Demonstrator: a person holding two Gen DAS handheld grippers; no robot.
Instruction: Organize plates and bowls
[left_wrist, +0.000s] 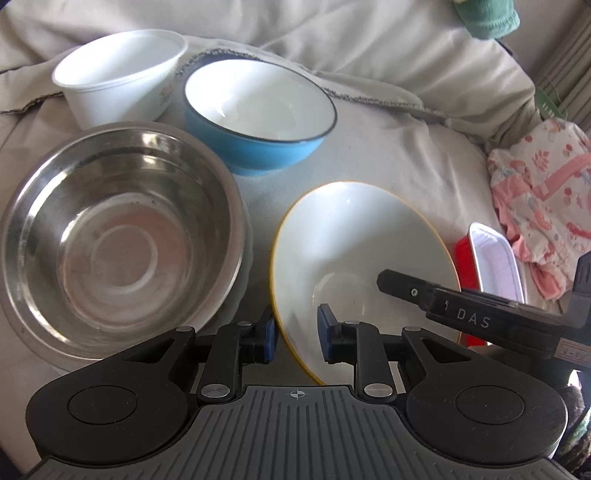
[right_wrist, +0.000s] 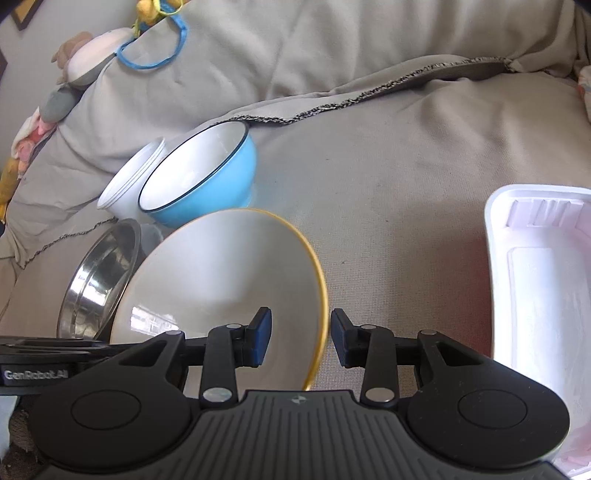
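Jaws of left gripper (left_wrist: 295, 334) and right gripper (right_wrist: 301, 341) narrowly parted, each straddling yellow-rimmed plate (left_wrist: 354, 251) edge, contact unclear

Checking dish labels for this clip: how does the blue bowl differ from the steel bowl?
The blue bowl is blue outside and glossy white inside with a dark rim; the steel bowl is bare reflective metal all over. The steel bowl looks wider and shallower, the blue one narrower and deeper. Both are empty, round and sit open side up on the beige cloth.
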